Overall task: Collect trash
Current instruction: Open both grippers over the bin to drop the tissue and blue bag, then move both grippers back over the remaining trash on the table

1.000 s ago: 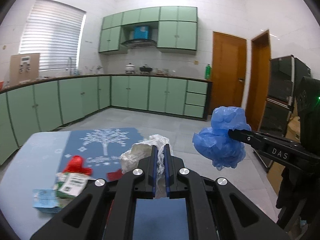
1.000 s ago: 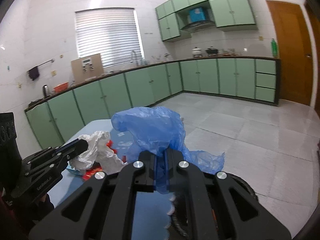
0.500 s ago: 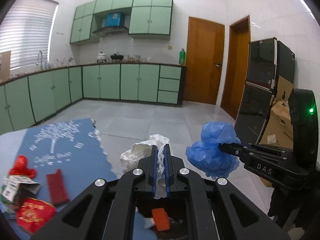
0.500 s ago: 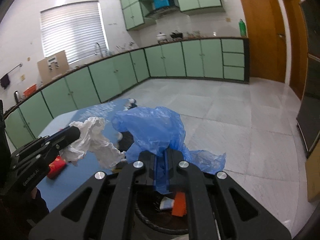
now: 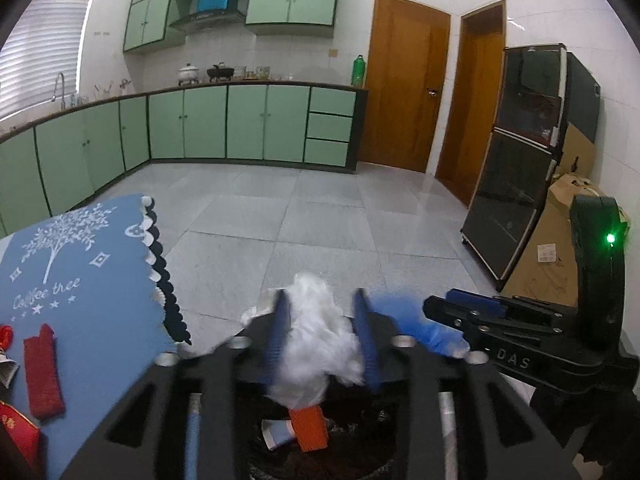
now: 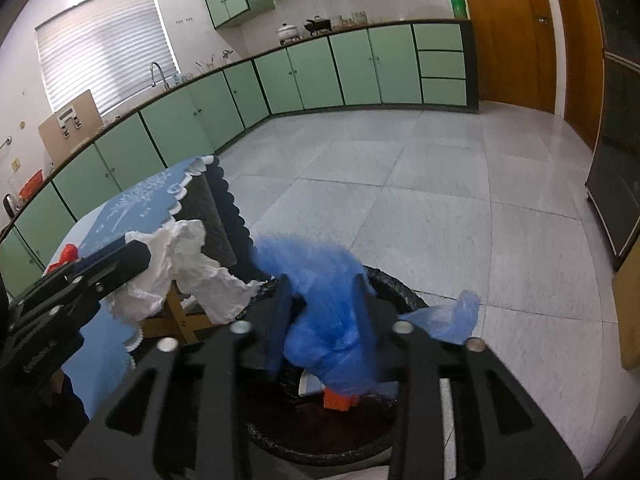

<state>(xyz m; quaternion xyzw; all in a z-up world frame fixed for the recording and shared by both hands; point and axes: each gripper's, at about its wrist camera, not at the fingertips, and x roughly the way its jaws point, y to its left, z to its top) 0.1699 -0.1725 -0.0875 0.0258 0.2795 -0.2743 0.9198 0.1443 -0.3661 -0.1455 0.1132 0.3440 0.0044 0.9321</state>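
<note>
My left gripper point(image 5: 320, 320) has its jaws spread apart, and the crumpled white paper point(image 5: 316, 344) hangs loose between them, blurred, over the black-lined trash bin point(image 5: 360, 460). My right gripper point(image 6: 322, 304) is also spread open, with the blue plastic bag point(image 6: 332, 320) loose between its fingers above the same bin point(image 6: 400, 292). In the bin lie an orange piece point(image 5: 310, 428) and a paper cup point(image 5: 276, 434). The left gripper shows in the right wrist view point(image 6: 136, 256), the right one in the left wrist view point(image 5: 444, 312).
A table with a blue "Coffee tree" cloth point(image 5: 80, 280) stands left of the bin, with red wrappers point(image 5: 42, 372) and other litter on it. Tiled floor point(image 5: 320, 216), green cabinets point(image 5: 224, 124), a black cabinet point(image 5: 520, 160) and a cardboard box point(image 5: 560, 240) lie beyond.
Both grippers have moved from the table to over the bin and opened. The white paper and the blue bag, held tight before, now sit loose between the spread fingers.
</note>
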